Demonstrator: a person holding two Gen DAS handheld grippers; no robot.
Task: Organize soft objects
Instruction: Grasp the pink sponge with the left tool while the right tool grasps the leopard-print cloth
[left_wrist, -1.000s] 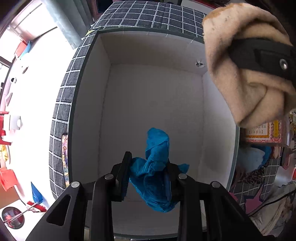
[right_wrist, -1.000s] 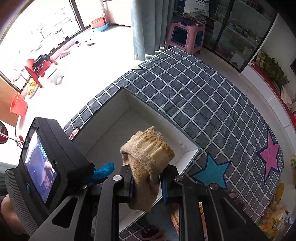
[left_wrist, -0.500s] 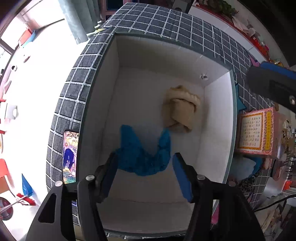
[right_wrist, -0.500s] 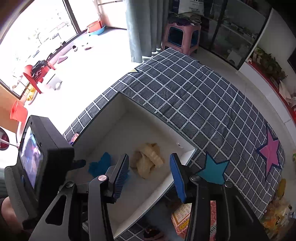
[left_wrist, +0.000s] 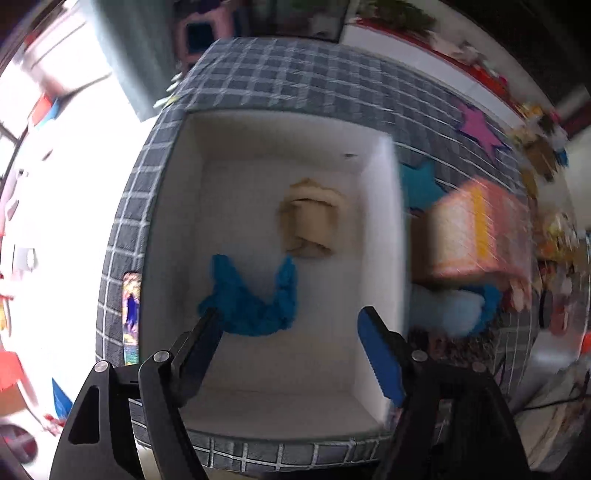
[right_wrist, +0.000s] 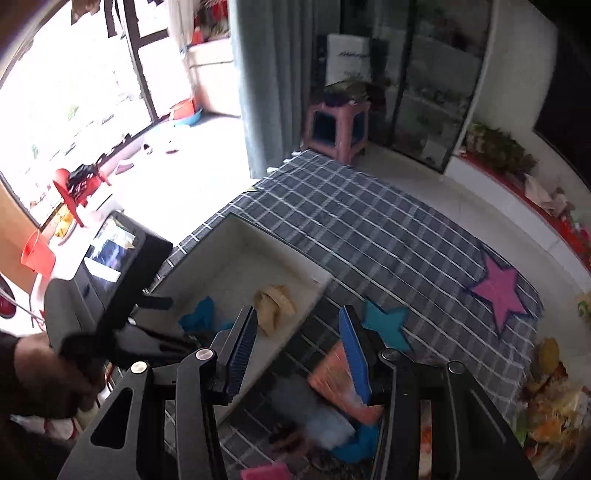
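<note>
Because soft items are being gathered in one place, the white box (left_wrist: 380, 229) set into the checked cloth (right_wrist: 369, 229) is used as the bin. Within it the blue cloth (left_wrist: 251, 299) lies crumpled near the left wall, and the beige cloth (left_wrist: 310, 221) is bunched just beyond, the two nearly touching. Above them the left gripper (left_wrist: 291, 332) is seen with jaws opening, nothing between them. The right gripper (right_wrist: 299, 347) is held partly open and empty over the box edge, judged free for the fluffy items (right_wrist: 328, 421) outside.
</note>
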